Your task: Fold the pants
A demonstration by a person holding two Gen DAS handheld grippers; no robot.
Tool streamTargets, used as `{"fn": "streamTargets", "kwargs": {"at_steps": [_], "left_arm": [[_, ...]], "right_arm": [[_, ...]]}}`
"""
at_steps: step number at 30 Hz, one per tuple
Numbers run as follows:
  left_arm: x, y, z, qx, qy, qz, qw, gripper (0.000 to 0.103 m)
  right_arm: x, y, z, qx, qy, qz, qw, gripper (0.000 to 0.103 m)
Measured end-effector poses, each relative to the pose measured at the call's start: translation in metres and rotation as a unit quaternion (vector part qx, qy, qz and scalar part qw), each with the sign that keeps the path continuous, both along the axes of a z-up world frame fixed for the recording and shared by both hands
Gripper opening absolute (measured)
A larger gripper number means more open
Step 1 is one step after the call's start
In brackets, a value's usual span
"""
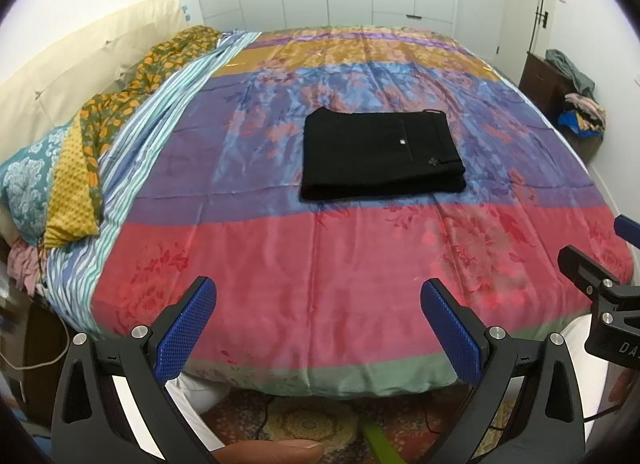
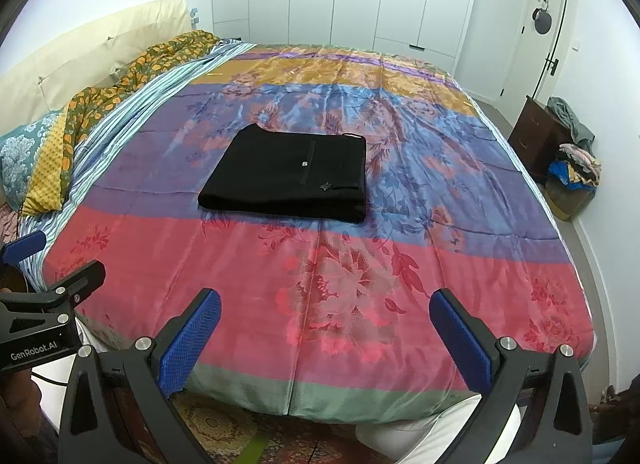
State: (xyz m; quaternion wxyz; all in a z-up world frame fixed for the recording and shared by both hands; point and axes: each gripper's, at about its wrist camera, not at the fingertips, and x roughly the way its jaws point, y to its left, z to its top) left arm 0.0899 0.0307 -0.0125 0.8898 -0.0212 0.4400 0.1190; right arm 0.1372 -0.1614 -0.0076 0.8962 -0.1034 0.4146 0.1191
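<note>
The left hand-held gripper point(image 1: 318, 306) and right hand-held gripper point(image 2: 325, 316) are both spread wide, holding nothing, above the near edge of the bed point(image 2: 360, 396). The black pants point(image 1: 380, 153) lie mid-bed, well apart from both: a flat folded rectangle, long axis left-right, on a glossy floral striped bedspread point(image 1: 320, 264).

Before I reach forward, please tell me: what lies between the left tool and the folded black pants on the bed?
Only bare red floral quilt lies between the left tool and the folded black pants, seen in the left wrist view.
</note>
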Motion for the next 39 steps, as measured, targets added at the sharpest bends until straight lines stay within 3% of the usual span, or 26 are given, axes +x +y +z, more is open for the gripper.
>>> {"fn": "streamTargets", "kwargs": {"at_steps": [39], "left_arm": [[0.0012,-0.0014,-0.0056,0.0,0.007,-0.001,1.0,0.102]], "right_arm": [[0.0022,-0.0035,-0.0069,-0.011,0.005,-0.008,1.0,0.103]]}}
